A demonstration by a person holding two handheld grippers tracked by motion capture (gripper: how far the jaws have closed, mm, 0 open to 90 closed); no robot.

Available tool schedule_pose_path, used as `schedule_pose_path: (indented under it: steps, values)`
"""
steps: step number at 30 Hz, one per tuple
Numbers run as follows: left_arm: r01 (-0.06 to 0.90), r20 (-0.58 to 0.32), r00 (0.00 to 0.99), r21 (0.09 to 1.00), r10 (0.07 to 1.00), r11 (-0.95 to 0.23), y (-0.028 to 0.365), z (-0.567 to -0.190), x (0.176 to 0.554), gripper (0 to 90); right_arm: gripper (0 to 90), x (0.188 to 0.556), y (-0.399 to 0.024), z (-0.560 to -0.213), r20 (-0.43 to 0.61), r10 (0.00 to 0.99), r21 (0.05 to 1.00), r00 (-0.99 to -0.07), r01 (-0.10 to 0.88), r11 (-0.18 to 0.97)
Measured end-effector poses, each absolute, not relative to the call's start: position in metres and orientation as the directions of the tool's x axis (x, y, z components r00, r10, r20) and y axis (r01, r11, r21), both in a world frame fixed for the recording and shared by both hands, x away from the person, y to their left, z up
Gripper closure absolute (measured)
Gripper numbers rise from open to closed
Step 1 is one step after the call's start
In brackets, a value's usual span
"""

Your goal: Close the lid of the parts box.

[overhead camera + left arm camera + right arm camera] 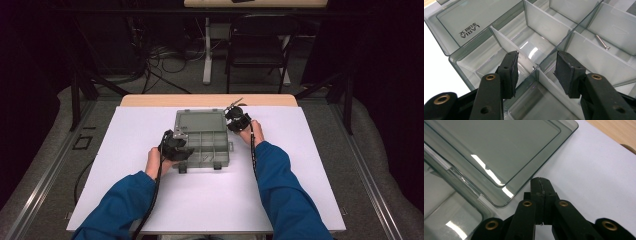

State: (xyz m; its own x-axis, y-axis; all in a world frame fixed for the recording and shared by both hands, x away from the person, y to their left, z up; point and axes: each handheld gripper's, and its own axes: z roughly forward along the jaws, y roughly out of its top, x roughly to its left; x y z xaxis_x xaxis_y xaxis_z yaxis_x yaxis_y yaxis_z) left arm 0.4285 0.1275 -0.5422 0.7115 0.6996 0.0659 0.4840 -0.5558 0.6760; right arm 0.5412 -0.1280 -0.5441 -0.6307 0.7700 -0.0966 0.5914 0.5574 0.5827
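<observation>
1. Black jaws of the left gripper point(536, 72) stand nearest the lens in the left gripper view, parted and grasping nothing; one rubber pad point(510, 72) sits on each side of a white divider point(554, 92) of the organiser box point(202, 140), with no contact visible.
2. Right gripper point(541, 192) is clenched, its pads pressed flat together with nothing between them. It sits over the white table cover point(594, 177) just beside the corner of the box's open lid point(499, 147).
3. Location: the box lies at the centre of the table, lid laid back flat on the far side, latches facing the person.
4. Contents: one steel screw point(602, 42) lies in a compartment on the far right side; the other compartments in sight look bare.
5. Materials: box and lid are smoky translucent plastic, glossy, with rounded corners; the dividers are thin, milky and straight.
6. Judgement of step: the left gripper appears to steady the tray while the right works near the lid's corner.
7. Next move likely calls for a low, careful approach at the lid edge, since the smooth plastic will slide on the cover.
</observation>
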Motion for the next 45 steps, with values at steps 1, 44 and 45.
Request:
schedule_pose_path:
  steps: [1,44,45]
  values:
    - [0.484,0.066,0.712,0.676,0.699,-0.556,0.127,-0.542,0.429,53.0,90.0,0.541,-0.127,-0.545,-0.094,0.771,0.582,-0.63,0.594,0.556]
    - [0.472,0.078,0.722,0.672,0.688,-0.571,0.127,-0.543,0.429,53.6,90.0,0.542,-0.133,-0.538,-0.092,0.798,0.702,-0.596,0.529,0.476]
    - [0.473,0.076,0.722,0.672,0.688,-0.57,0.127,-0.543,0.429,53.6,90.0,0.541,-0.132,-0.538,-0.089,0.8,0.697,-0.593,0.537,0.476]
